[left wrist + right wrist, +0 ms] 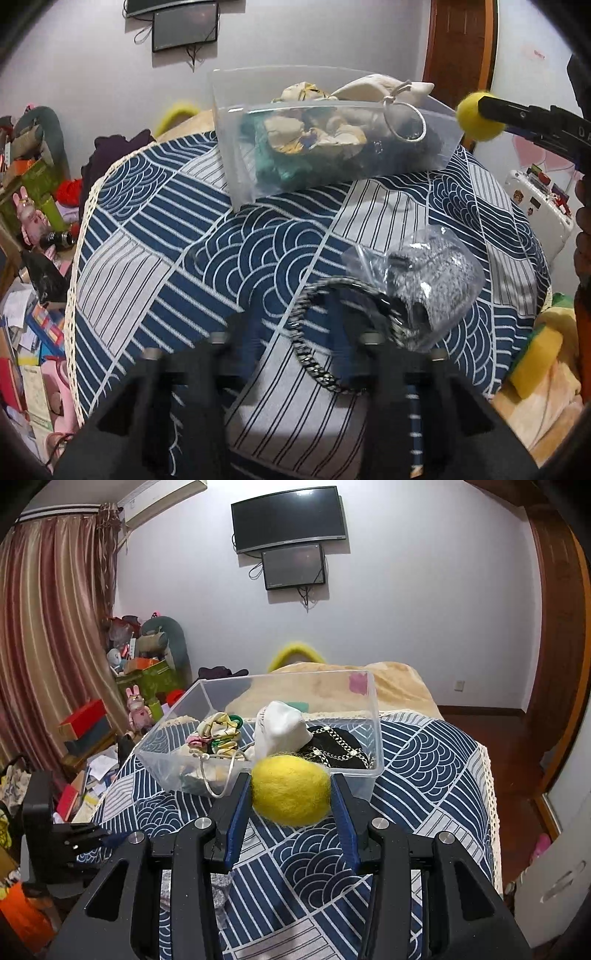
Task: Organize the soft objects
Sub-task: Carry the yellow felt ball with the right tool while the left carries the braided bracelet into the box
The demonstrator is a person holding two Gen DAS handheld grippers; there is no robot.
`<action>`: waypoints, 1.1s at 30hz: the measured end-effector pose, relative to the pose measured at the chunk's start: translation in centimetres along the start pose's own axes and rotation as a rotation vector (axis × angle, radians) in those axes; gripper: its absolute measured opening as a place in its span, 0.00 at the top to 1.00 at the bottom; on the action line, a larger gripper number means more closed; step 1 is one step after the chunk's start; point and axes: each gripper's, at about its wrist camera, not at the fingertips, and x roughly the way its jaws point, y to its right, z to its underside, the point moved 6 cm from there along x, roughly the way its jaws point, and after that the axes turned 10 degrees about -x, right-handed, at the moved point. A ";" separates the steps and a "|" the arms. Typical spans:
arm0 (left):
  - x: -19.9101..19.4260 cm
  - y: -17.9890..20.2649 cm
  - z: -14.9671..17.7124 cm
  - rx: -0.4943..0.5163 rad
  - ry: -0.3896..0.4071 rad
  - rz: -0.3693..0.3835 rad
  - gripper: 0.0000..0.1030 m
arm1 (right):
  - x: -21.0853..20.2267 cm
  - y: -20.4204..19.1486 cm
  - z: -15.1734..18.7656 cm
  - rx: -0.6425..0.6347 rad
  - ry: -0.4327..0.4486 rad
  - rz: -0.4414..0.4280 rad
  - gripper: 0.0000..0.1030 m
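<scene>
Hovering over the patterned bedspread point(155, 236), the left gripper point(291, 332) is blurred, its jaws clenched on nothing; a braided headband point(306, 332) and bagged grey knit item point(436, 280) lie just ahead and right of its fingers. Further right, the right gripper point(291, 794) grasps a yellow felt ball point(291, 791) between its blue pads point(236, 812), the clear storage bin point(365, 738) of soft things just beyond the fingertips

The yellow ball point(290, 791) at centre looks like fuzzy, matt felted wool. The clear bin point(184, 762) behind it is smooth, glossy plastic. The bed cover point(424, 760) is matt woven cloth with a lace-like edge. At lower right in the left wrist view, a crinkled shiny plastic bag point(436, 273) holds speckled grey knit.
</scene>
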 end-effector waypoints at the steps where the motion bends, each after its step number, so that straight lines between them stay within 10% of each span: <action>1: 0.0 0.1 0.0 0.003 0.002 -0.001 0.93 | 0.0 0.0 0.0 -0.001 0.000 0.001 0.62; 20: -4.8 0.6 -11.2 -0.057 0.254 0.001 0.95 | 1.9 0.9 -3.0 -0.043 0.022 0.061 0.62; 33: 2.8 0.9 -14.8 -0.063 0.171 -0.085 0.95 | 5.3 2.3 -1.7 -0.041 -0.067 0.088 0.62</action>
